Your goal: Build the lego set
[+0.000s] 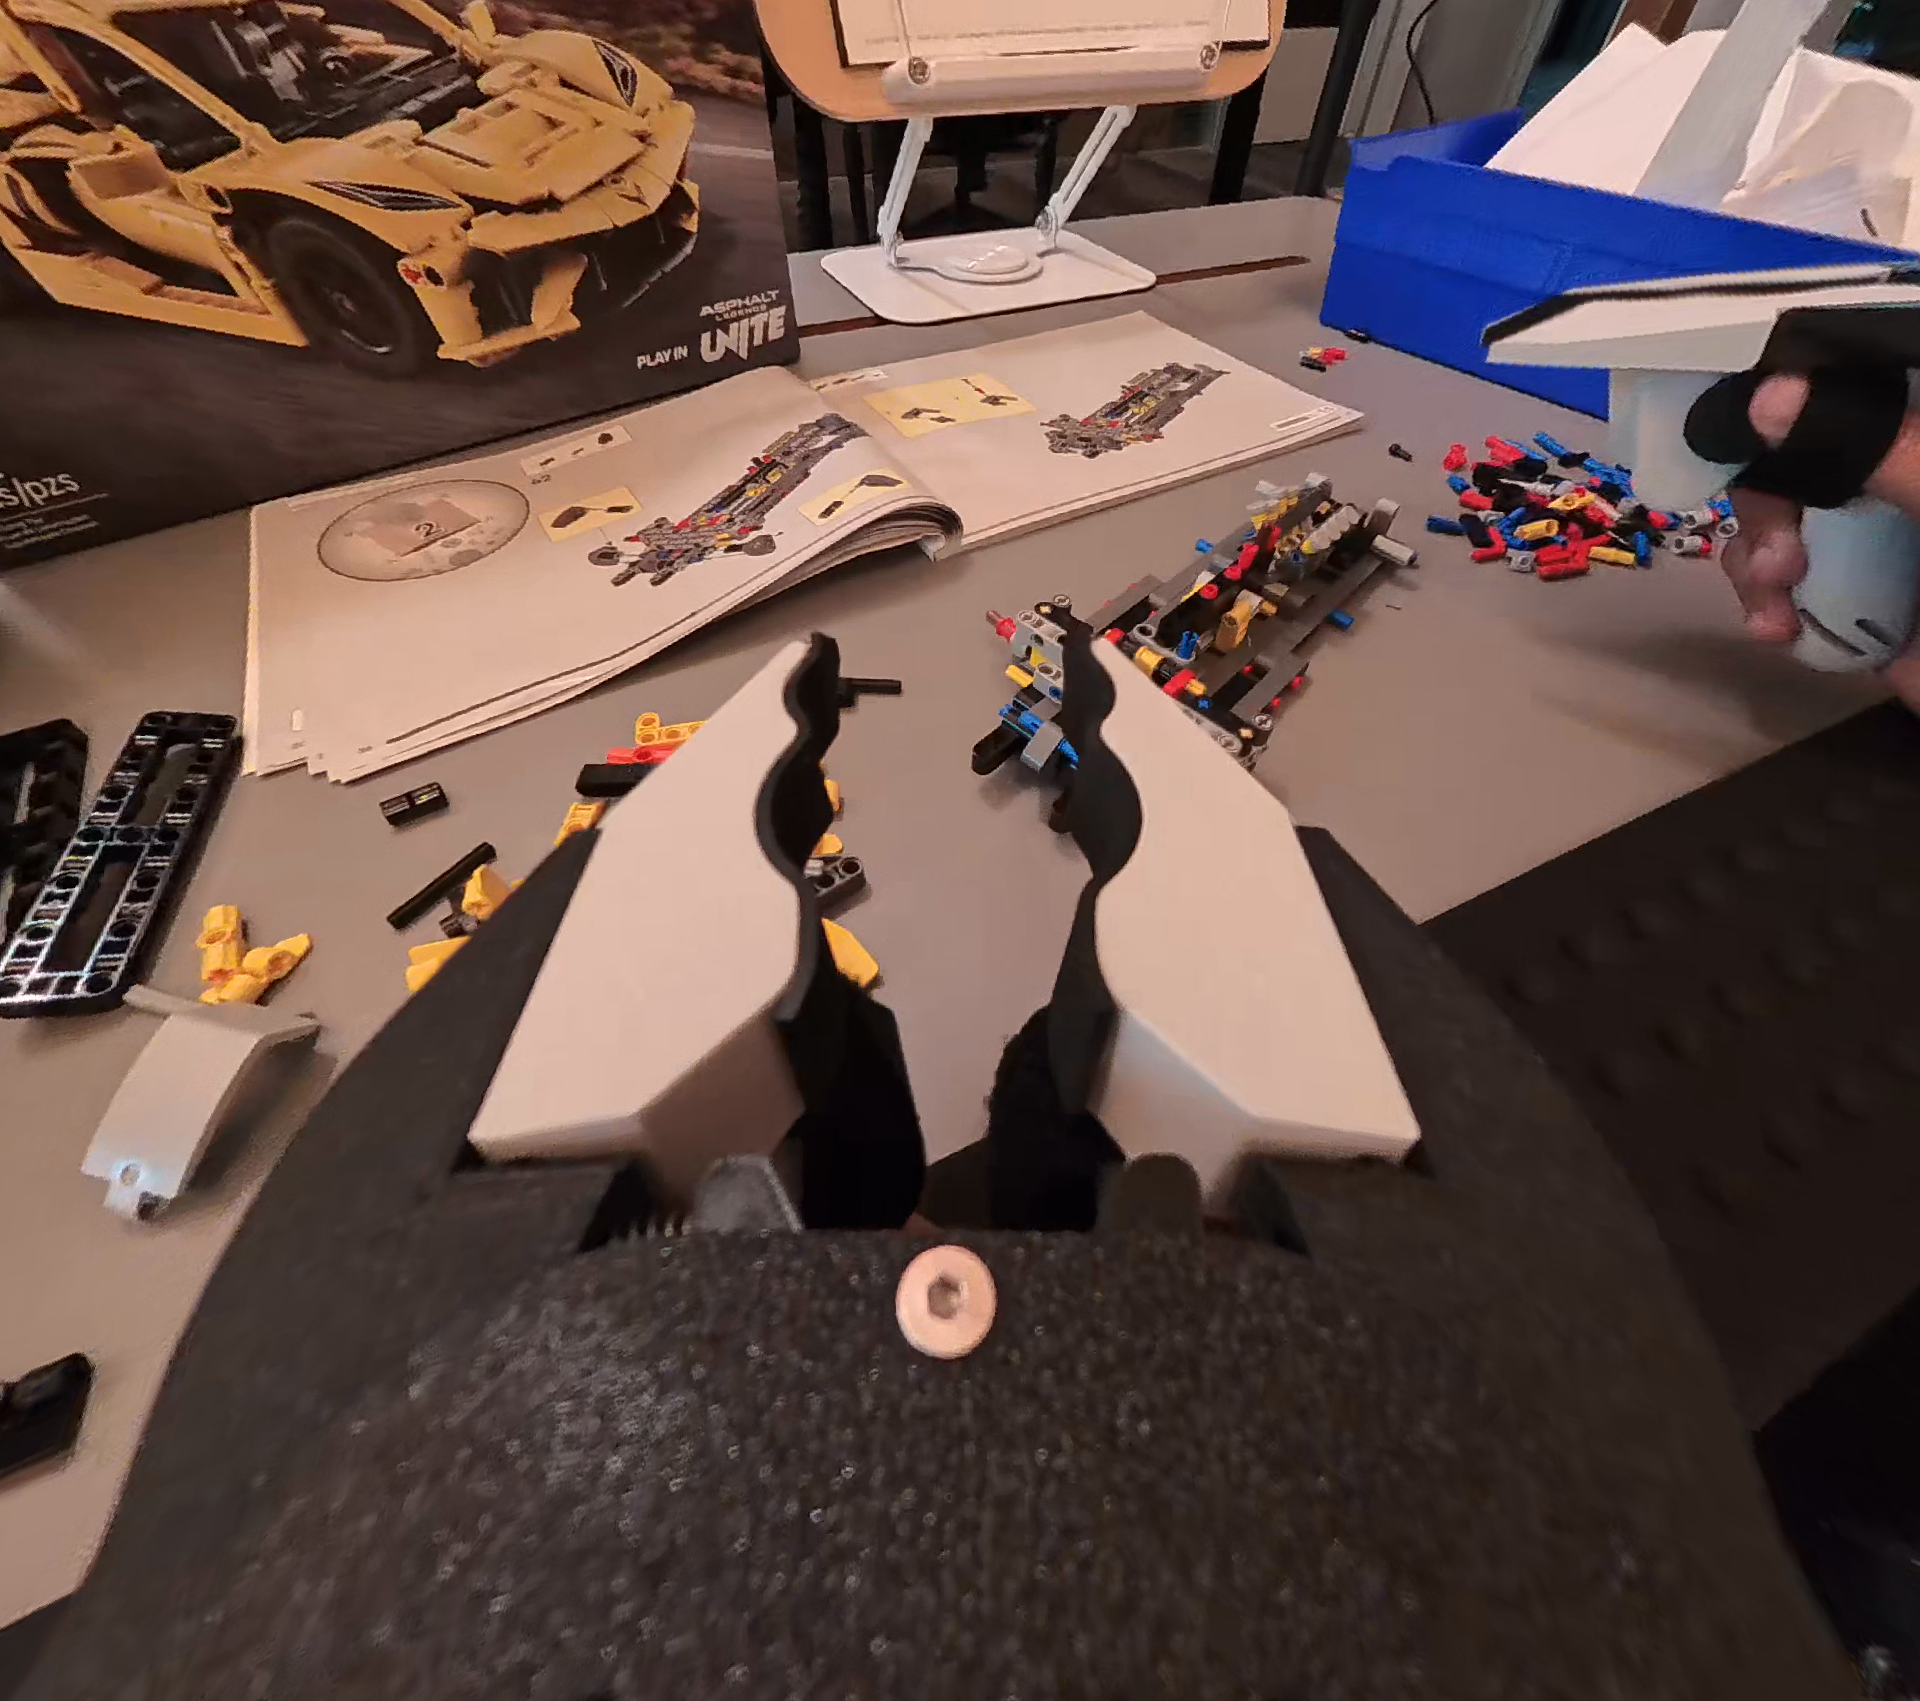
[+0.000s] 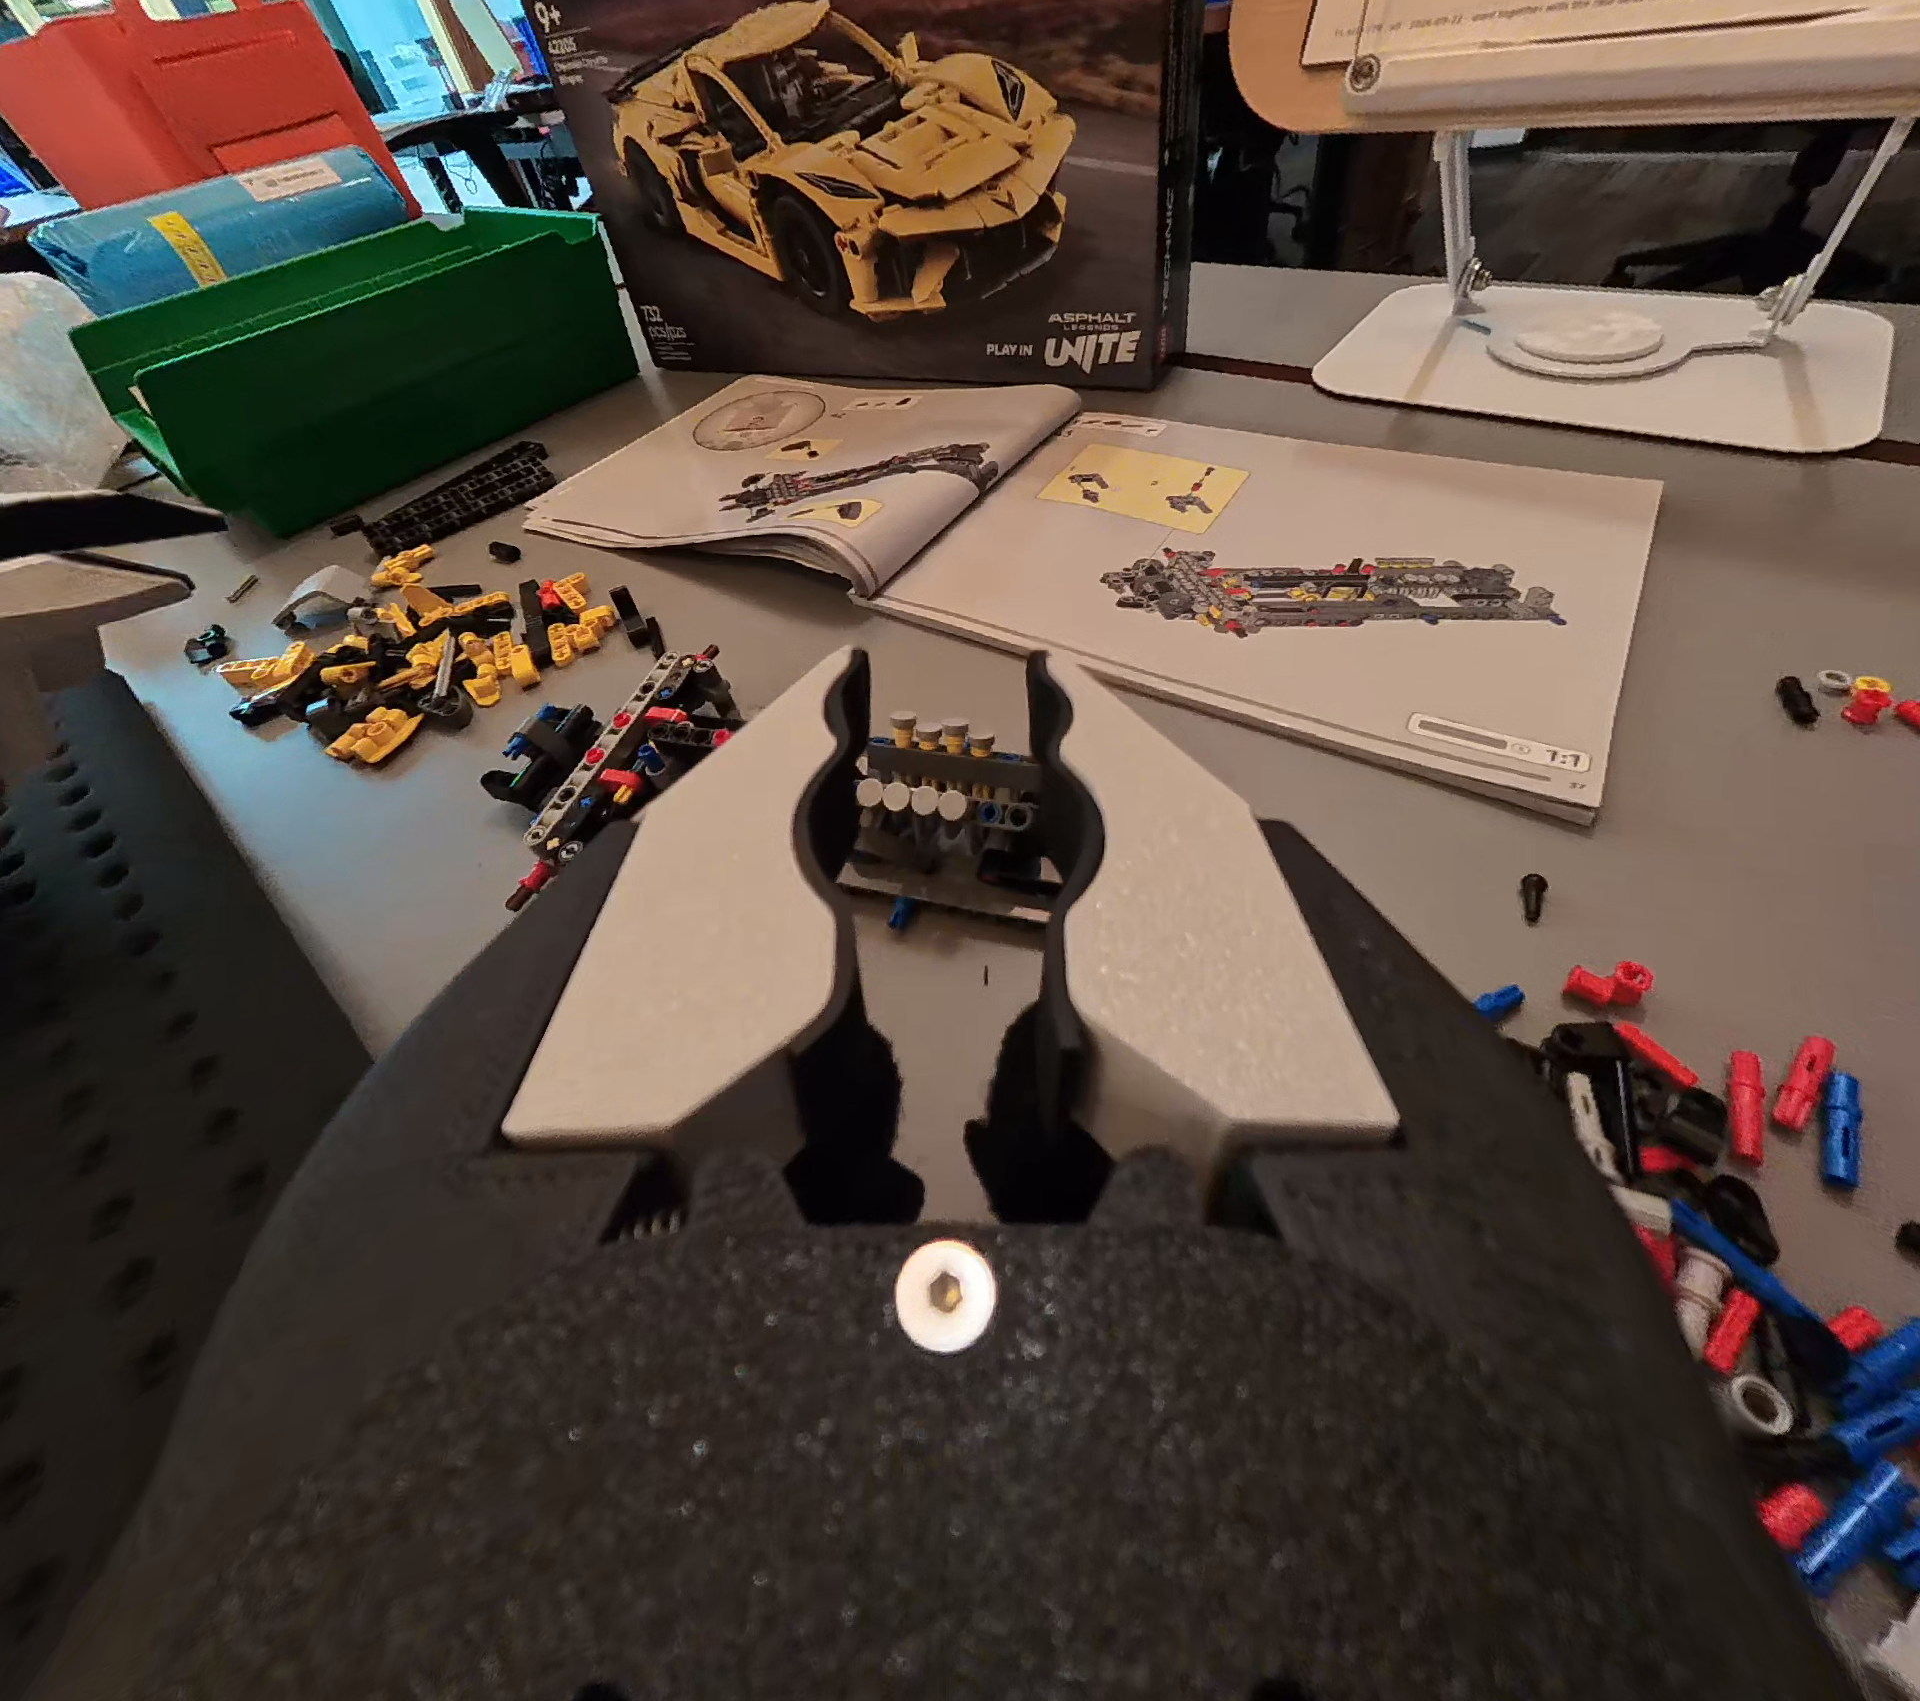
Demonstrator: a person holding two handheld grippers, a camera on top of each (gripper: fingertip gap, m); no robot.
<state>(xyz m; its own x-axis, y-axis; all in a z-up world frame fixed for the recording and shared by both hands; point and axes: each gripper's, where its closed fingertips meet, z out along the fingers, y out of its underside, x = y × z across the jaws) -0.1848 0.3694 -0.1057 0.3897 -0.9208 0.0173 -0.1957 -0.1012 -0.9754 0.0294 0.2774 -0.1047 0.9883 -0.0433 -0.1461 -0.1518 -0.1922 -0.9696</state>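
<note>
Showing only rightward: green bin (image 2: pixel 353 363); leftward, blue bin (image 1: pixel 1538 269).

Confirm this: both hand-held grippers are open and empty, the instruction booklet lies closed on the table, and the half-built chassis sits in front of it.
One thing is wrong: the instruction booklet lies open, not closed, as the right wrist view shows. Otherwise correct: the left hand-held gripper and right hand-held gripper are open and empty, and the half-built chassis sits in front of the booklet.

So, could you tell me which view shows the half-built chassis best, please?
The left wrist view: the chassis lies nearly whole beyond the open left gripper. In the right wrist view, the right gripper hides its middle.
</note>
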